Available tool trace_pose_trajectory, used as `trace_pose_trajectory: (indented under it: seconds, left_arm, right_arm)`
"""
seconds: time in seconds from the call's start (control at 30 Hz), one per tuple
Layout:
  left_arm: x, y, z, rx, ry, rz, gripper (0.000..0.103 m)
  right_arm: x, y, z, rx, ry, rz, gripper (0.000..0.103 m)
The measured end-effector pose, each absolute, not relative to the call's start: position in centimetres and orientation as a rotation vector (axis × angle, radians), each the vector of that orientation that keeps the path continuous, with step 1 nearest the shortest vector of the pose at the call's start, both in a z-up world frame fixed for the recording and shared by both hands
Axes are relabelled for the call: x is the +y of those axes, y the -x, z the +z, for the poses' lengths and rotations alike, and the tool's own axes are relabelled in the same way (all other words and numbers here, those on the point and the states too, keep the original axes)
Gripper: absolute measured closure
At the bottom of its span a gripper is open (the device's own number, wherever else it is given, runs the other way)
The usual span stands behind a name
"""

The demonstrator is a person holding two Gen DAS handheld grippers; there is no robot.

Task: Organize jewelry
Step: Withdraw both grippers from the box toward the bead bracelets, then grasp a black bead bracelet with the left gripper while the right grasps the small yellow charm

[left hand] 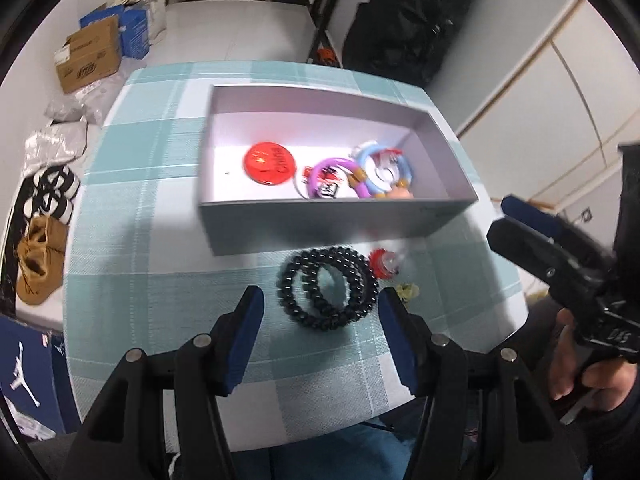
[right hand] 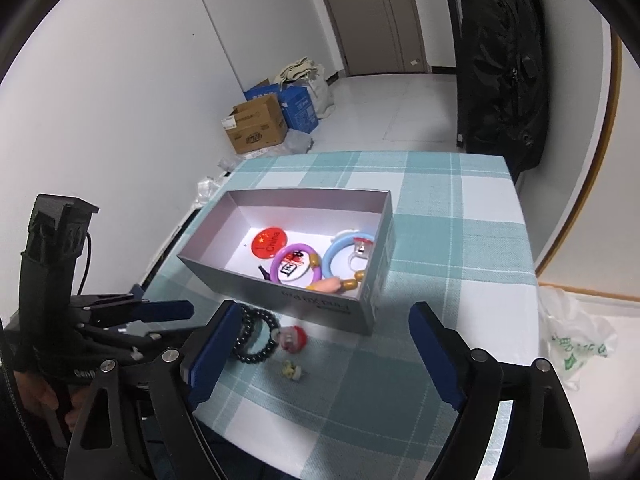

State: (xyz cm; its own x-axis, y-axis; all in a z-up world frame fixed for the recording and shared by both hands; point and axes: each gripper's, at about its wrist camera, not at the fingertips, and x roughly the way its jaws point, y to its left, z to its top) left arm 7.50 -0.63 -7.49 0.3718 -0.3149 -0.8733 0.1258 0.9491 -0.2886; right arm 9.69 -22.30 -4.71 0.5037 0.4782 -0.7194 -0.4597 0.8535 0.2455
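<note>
A grey open box (left hand: 320, 222) (right hand: 320, 308) stands on the checked tablecloth. It holds a red badge (left hand: 269, 162) (right hand: 269, 243), a purple ring (left hand: 340, 168) (right hand: 296, 268) and a light blue ring (left hand: 384, 168) (right hand: 346, 258). In front of the box lie a black bead bracelet (left hand: 328, 294) (right hand: 256, 336), a red and white charm (left hand: 385, 266) (right hand: 294, 338) and a small yellow piece (left hand: 408, 290) (right hand: 292, 370). My left gripper (left hand: 320, 312) is open, its fingers either side of the bracelet, just above it. My right gripper (right hand: 320, 328) is open and empty above the charm and the yellow piece.
The table (right hand: 460, 208) has edges close on the left and right. Cardboard boxes (left hand: 90, 56) (right hand: 256, 128) and bags lie on the floor. A black bag (right hand: 504, 68) hangs at the back. A white plastic bag (right hand: 576, 340) lies at the right.
</note>
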Motion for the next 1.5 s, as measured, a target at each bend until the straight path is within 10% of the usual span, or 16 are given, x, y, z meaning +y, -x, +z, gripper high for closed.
trace_pose_trajectory:
  seconds: [0.93, 1.5]
  left_arm:
    - [-0.9, -8.3, -9.3, 1.215, 0.183, -0.227, 0.069]
    - [2.6, -6.0, -4.7, 1.050, 0.290, -0.234, 0.069]
  right_arm:
    - [-20.9, -7.5, -8.1, 1.001, 0.107, 0.632, 0.018]
    - [-17.5, -7.5, -9.9, 0.995, 0.280, 0.657, 0.060]
